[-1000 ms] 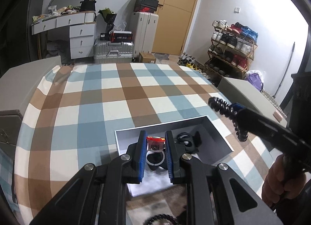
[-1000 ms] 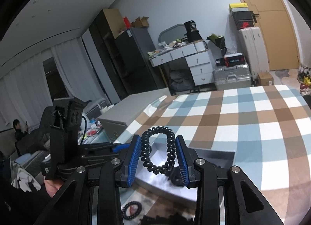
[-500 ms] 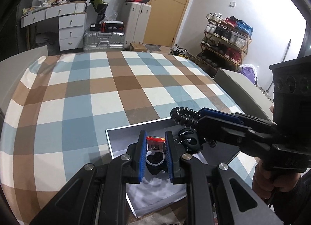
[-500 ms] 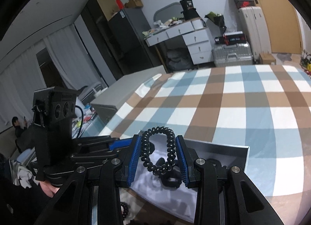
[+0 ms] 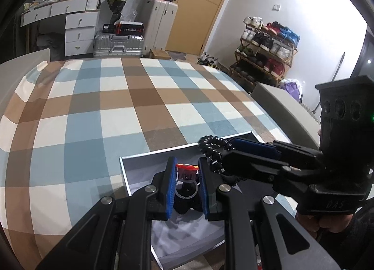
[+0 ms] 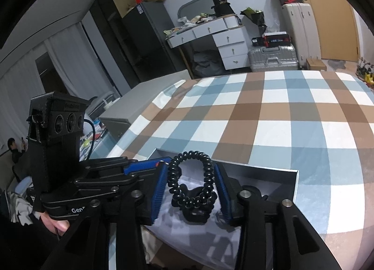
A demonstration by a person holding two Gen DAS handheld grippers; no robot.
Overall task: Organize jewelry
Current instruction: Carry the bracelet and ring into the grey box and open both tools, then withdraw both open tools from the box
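Observation:
My left gripper (image 5: 186,184) is shut on a silver ring with an orange-red top (image 5: 186,172) and holds it over the open grey box (image 5: 131,176). My right gripper (image 6: 191,188) is shut on a black coiled bracelet (image 6: 190,182), also over the box (image 6: 275,176). It reaches in from the right in the left wrist view, where the bracelet (image 5: 213,147) sticks out past its fingertips. Dark jewelry items (image 6: 195,215) lie inside the box on its pale lining. The two grippers are close together above the box.
The box sits on a bed with a blue, brown and white checked cover (image 5: 116,106). A grey bed frame edge (image 5: 287,108) runs along the right. Suitcases, a white desk and a shoe rack stand beyond the bed.
My right gripper has moved in and down with the bracelet, from beside the box to over it, close to my left gripper. My left gripper still holds the ring over the box.

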